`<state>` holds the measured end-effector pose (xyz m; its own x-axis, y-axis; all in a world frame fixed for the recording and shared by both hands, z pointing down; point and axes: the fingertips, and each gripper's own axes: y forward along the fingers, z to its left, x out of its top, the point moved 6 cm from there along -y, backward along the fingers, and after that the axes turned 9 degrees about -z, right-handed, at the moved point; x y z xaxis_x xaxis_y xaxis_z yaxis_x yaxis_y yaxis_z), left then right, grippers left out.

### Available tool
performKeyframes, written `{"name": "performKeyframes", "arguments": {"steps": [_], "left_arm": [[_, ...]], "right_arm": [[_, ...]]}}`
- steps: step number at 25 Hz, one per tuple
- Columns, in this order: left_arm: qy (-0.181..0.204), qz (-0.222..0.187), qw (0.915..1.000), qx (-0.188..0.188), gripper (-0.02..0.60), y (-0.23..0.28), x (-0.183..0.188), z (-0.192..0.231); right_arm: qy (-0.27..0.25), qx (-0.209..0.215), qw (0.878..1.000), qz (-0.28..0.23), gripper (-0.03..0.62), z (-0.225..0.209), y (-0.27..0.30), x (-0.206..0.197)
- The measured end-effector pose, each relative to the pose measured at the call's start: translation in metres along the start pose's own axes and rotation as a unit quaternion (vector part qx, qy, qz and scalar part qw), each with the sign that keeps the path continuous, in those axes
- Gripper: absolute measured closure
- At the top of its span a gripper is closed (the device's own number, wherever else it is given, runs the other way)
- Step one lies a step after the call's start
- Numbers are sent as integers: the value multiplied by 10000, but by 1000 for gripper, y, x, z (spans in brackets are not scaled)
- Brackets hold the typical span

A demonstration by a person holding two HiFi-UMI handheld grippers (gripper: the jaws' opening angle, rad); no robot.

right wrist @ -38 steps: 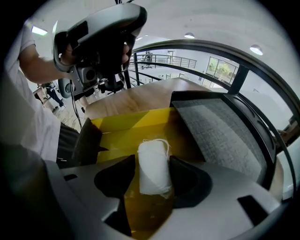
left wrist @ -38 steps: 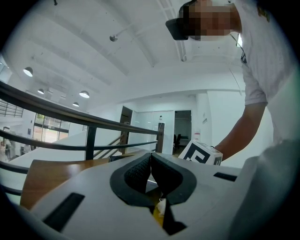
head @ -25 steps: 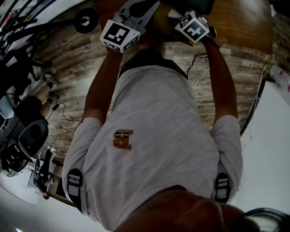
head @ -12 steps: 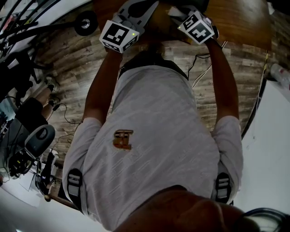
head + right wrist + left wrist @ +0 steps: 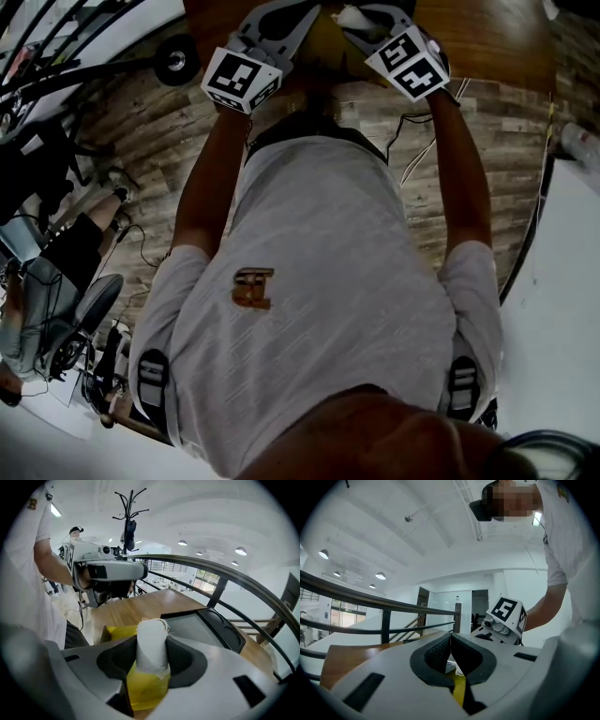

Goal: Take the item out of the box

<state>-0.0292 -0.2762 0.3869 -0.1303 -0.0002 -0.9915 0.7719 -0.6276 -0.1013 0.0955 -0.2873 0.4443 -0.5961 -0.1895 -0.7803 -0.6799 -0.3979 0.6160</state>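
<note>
Firmly clamped in the right gripper (image 5: 151, 654), a white roll (image 5: 151, 634) stands upright over the open yellow box (image 5: 117, 633).
Both right jaws press against the roll's sides, and its lower end overlaps the box's mouth. Near the box, the left gripper (image 5: 451, 641) has its pads closed together, with a sliver of yellow showing behind them; whether they pinch the box is unclear. Under the box is a wooden table (image 5: 140, 604), with a black tray (image 5: 206, 623) just beyond the box.
</note>
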Motion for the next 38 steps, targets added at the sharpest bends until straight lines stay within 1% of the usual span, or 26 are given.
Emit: {"name": "performKeyframes", "arguments": {"steps": [6, 12, 18, 24, 28, 33, 38], "left_arm": [[23, -122, 9999, -30, 561, -2, 14, -11], [89, -307, 9995, -70, 561, -7, 33, -18], [119, -420, 9990, -67, 561, -12, 47, -26], [146, -570, 9981, -162, 561, -18, 59, -36], [131, -636, 9976, -244, 561, -23, 68, -39], [105, -643, 9972, -355, 561, -26, 69, -44], [111, -663, 9967, -453, 561, -25, 71, -47]], "right_arm": [[150, -266, 9973, -675, 395, 4, -31, 25], [390, -532, 9855, -1565, 395, 10, -61, 57], [789, -705, 9638, -2448, 396, 17, -84, 69], [1113, -817, 9364, -3226, 396, 30, -101, 79], [1186, -861, 9238, -3538, 396, 39, -106, 86], [1292, -915, 9082, -3875, 396, 49, -114, 88], [1341, -945, 8986, -4070, 398, 55, -119, 90]]}}
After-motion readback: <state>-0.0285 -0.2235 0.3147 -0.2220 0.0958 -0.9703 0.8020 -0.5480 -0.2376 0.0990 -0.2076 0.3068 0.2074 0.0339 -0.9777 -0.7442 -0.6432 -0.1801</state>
